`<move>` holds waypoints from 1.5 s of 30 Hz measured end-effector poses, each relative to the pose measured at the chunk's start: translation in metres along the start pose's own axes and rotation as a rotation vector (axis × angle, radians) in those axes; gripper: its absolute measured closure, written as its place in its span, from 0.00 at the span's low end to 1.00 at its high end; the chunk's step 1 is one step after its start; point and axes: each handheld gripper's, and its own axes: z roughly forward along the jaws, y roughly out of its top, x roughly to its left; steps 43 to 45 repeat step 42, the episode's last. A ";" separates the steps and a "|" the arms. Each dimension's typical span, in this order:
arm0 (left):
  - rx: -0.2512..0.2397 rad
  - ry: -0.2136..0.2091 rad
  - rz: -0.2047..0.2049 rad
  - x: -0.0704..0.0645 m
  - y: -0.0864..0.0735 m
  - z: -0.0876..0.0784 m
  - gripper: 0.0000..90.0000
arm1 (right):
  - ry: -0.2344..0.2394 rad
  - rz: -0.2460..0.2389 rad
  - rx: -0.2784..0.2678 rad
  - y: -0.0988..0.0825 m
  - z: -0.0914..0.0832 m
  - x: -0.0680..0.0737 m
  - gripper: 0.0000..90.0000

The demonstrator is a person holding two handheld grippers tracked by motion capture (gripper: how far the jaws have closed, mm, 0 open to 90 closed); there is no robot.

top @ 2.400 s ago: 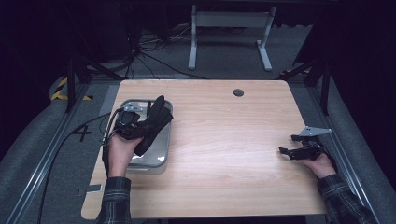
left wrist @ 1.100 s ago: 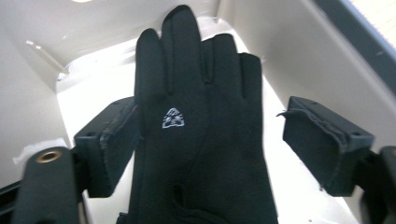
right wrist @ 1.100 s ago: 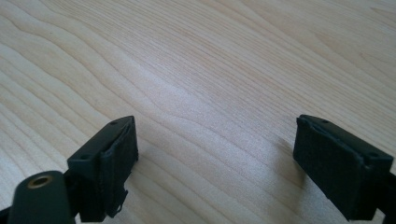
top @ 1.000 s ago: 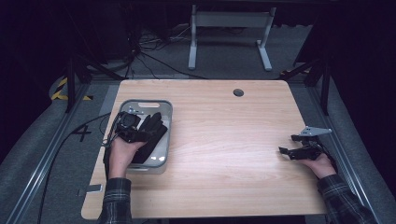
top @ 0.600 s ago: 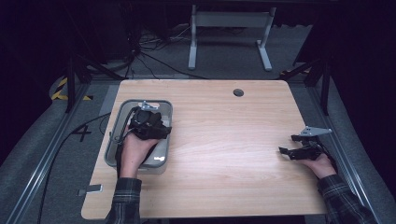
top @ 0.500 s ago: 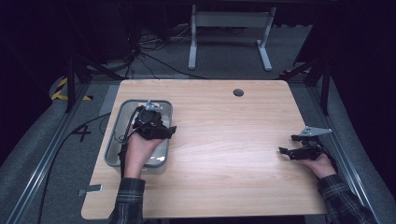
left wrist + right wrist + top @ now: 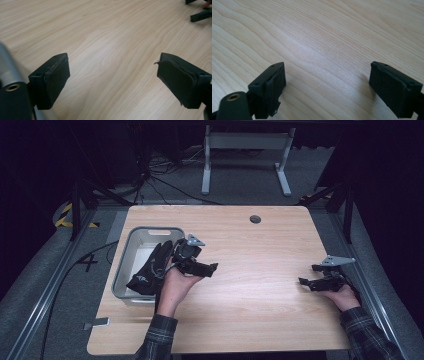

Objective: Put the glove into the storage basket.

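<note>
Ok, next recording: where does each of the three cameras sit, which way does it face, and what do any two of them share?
High view: above the person's side, looking forward and down on the light wooden table; both forearms, the left gripper, the right gripper, the grey metal tray and the black glove.
Left gripper view: rides the left gripper, facing across the bare wood; open jaws.
Right gripper view: rides the right gripper, low over the wood; open jaws.
Shared: the left gripper view catches the right gripper far off, as the high view does.

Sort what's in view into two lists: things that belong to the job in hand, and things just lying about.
Part of the job:
- black glove, draped over the tray's edge
- grey tray
- left gripper, open and empty beside the tray

Lying about:
- right gripper, open, idle at the table's right edge
- metal stand on the floor beyond
</note>
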 end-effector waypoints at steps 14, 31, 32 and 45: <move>0.013 -0.056 0.101 -0.053 -0.015 0.055 0.11 | 0.002 0.000 0.000 0.000 0.000 0.000 0.16; 0.149 -0.059 0.178 -0.082 -0.044 0.106 0.08 | 0.001 -0.001 0.001 0.000 0.000 0.000 0.16; 0.155 -0.056 0.184 -0.082 -0.045 0.108 0.07 | 0.001 -0.001 0.001 0.000 0.000 0.000 0.16; 0.107 -0.086 0.210 -0.082 -0.050 0.114 0.00 | 0.002 -0.001 0.001 0.000 0.000 0.000 0.16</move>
